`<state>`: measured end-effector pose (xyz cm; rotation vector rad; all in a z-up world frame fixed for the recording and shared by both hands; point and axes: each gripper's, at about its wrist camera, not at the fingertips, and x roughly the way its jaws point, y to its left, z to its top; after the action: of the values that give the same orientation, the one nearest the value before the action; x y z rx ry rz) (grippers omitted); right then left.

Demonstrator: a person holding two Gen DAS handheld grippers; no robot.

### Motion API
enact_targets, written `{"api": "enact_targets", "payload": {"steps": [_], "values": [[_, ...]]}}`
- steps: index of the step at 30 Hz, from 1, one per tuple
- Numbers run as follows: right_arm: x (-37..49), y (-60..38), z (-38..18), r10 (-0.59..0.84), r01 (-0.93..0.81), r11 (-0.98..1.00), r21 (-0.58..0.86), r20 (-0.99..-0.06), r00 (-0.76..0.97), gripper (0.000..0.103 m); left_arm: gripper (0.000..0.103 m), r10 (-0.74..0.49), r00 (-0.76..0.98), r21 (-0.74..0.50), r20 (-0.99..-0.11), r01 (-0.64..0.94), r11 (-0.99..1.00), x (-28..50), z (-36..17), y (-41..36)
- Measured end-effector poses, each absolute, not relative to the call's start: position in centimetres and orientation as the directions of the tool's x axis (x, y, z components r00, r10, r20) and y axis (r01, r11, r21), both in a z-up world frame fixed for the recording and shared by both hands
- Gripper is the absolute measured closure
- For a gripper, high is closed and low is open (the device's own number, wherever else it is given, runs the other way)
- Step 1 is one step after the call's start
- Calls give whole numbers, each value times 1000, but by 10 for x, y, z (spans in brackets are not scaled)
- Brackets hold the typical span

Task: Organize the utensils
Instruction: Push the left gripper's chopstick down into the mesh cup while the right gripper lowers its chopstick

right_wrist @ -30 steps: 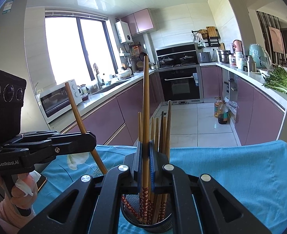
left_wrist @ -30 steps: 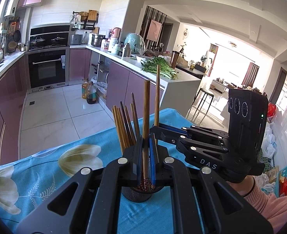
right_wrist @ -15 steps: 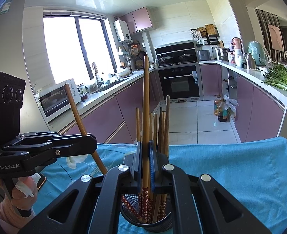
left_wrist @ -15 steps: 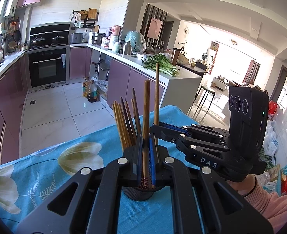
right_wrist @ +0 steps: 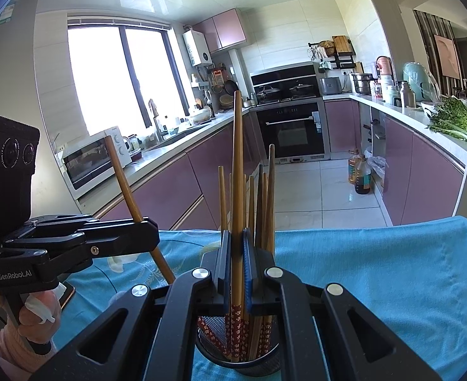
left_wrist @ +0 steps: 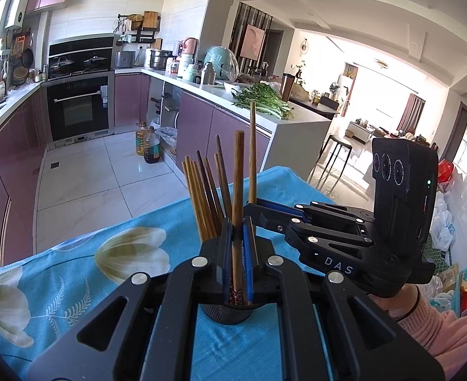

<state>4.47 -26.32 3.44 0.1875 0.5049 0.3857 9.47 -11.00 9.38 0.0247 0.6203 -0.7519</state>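
Reading "DAS" in white on the flank of the right gripper (left_wrist: 253,204) and "GenRobot.AI" on the side of the left gripper (right_wrist: 152,231), these are the only legible markings; the red-patterned chopstick ends carry small pale flowers, not words.

Each gripper is pinched tight on one wooden chopstick. The left chopstick (left_wrist: 237,209) is darker brown, standing nearly upright between the blue-lined fingers of the left gripper (left_wrist: 237,254), its patterned lower end just below the jaws, above or inside the holder's mouth; which, I cannot tell. From the right wrist view that same stick (right_wrist: 128,190) leans, sticking out above and below the closed jaws. The right chopstick (right_wrist: 237,190) is lighter, taller, clamped upright in the right gripper (right_wrist: 237,260), with its red floral tip reaching down into the black mesh holder (right_wrist: 265,362) directly under the jaws.

More chopsticks (left_wrist: 206,197) fan out of that holder just behind the left jaws. The holder stands on a blue cloth (left_wrist: 74,285) printed with pale tulips.
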Motion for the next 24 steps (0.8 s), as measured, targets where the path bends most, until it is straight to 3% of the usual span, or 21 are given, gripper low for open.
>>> {"api": "enact_targets", "payload": {"steps": [24], "values": [[48, -264, 21, 409, -311, 909, 277, -459, 789, 97, 96, -623, 550, -187, -556, 647, 739, 96, 82, -117]]}}
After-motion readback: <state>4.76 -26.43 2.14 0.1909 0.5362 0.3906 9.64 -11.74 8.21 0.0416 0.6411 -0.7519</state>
